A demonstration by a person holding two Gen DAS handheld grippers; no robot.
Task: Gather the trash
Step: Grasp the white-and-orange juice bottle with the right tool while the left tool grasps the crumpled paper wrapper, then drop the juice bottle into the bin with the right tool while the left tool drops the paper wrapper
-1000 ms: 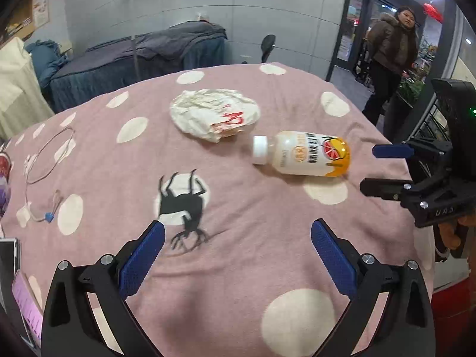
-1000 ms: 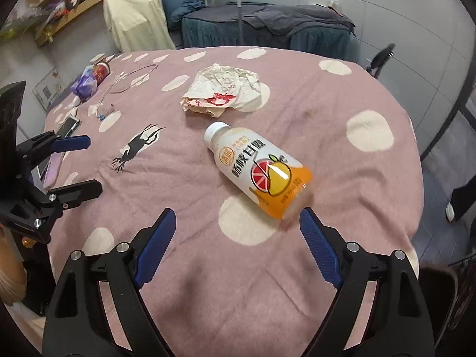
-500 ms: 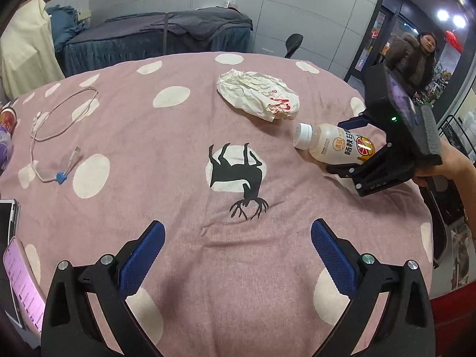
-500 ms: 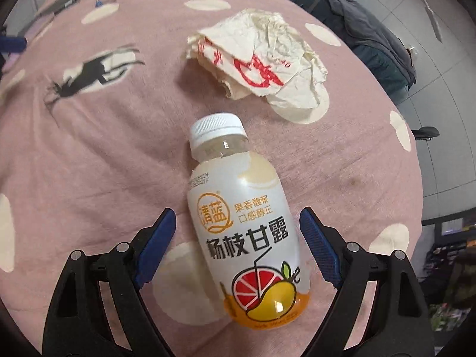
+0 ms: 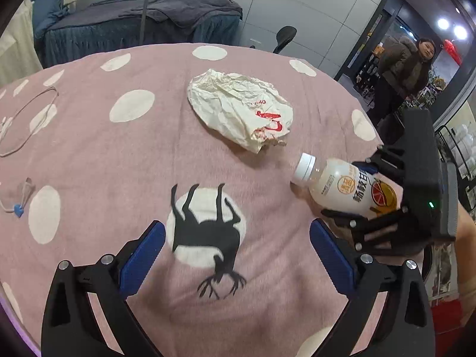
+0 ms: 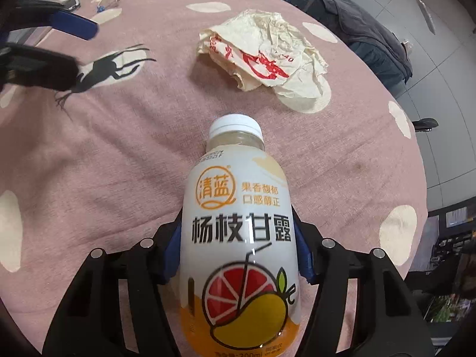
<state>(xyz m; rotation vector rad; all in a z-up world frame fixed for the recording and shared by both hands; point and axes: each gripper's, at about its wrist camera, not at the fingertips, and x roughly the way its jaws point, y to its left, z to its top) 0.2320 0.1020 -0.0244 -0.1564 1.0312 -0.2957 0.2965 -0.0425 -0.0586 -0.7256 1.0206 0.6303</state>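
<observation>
A white and orange drink bottle (image 6: 238, 232) with a white cap lies between the blue pads of my right gripper (image 6: 238, 250), which is shut on its body. In the left wrist view the bottle (image 5: 348, 187) is held at the table's right edge. A crumpled white paper wrapper (image 5: 238, 107) with red print lies on the pink dotted tablecloth (image 5: 119, 154), beyond the bottle; it also shows in the right wrist view (image 6: 264, 50). My left gripper (image 5: 235, 253) is open and empty above a black deer print.
A thin cable (image 5: 26, 125) and a phone (image 6: 71, 1) lie at the table's left side. A cloth-covered bench (image 5: 139, 20) stands behind the table. A person (image 5: 404, 68) stands at the back right by a doorway.
My right gripper has closed its pads on the bottle. My left gripper has shifted a little, with the wrapper and bottle now nearer in its view.
</observation>
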